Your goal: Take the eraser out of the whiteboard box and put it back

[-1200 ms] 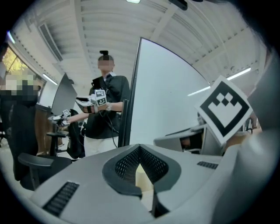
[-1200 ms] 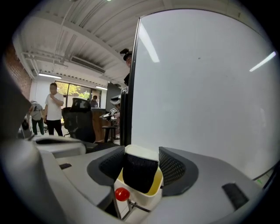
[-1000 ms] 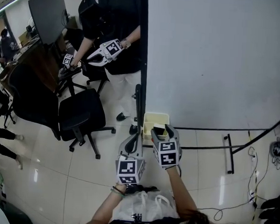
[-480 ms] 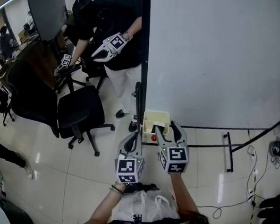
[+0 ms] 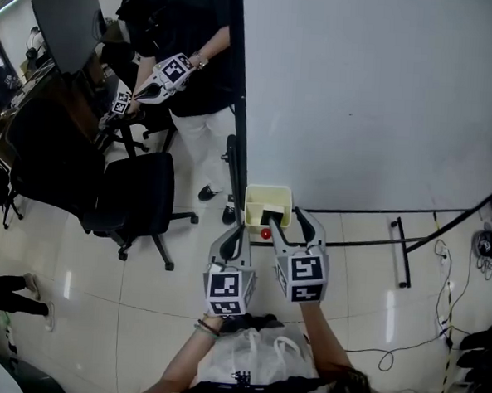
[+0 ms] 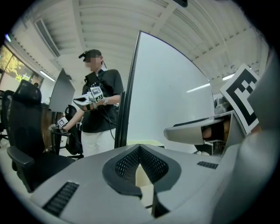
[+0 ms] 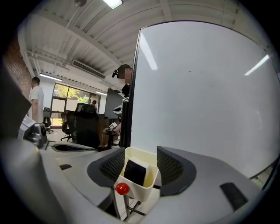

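— Right gripper (image 7: 141, 157) first. Released?
— Released. Spread wide on either side of the cream box (image 7: 144, 187), clasping nothing. Touching its walls or not: cannot tell.
— And the eraser (image 7: 135, 171)?
— Down inside the box, leaning, dark face showing, clear of both pads. Just under the front wall, a red knob (image 7: 122, 189).
— Left gripper (image 6: 140, 148)?
— Clenched tip to tip on nothing. Held just beside the right one, short of the box.
— Room to move?
— Tight at the back: box set against the foot of the whiteboard (image 5: 376, 100), right by its dark left edge. Open above and toward the grippers.
— Further out?
— Glossy pale tile floor (image 5: 140, 301) underneath. Black office chair (image 5: 134, 197) near on the left. Beyond it, by the board's edge, another person (image 5: 191, 72) holding grippers too. Cables (image 5: 437, 336) well off to the right.
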A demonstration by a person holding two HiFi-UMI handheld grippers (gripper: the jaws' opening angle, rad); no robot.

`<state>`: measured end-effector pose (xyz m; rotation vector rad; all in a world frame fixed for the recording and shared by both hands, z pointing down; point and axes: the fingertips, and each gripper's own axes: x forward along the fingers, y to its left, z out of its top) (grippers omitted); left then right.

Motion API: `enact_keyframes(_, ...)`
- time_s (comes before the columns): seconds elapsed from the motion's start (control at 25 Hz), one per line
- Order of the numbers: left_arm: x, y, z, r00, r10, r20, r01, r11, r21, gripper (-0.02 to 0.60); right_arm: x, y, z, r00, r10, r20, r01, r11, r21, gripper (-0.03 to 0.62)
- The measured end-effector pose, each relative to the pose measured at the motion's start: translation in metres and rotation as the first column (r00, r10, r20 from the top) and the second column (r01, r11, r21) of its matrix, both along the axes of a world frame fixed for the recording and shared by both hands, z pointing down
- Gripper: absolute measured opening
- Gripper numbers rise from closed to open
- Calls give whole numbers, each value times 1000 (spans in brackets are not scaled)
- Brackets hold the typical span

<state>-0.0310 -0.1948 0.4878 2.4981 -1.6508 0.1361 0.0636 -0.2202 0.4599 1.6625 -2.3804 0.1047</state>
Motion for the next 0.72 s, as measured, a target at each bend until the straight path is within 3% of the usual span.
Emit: enact_keyframes(0.72,-10,-1,2,1000,-30,2,30,1000,-6,3,-17,0,3,999,-35,17,36,998,-44,244)
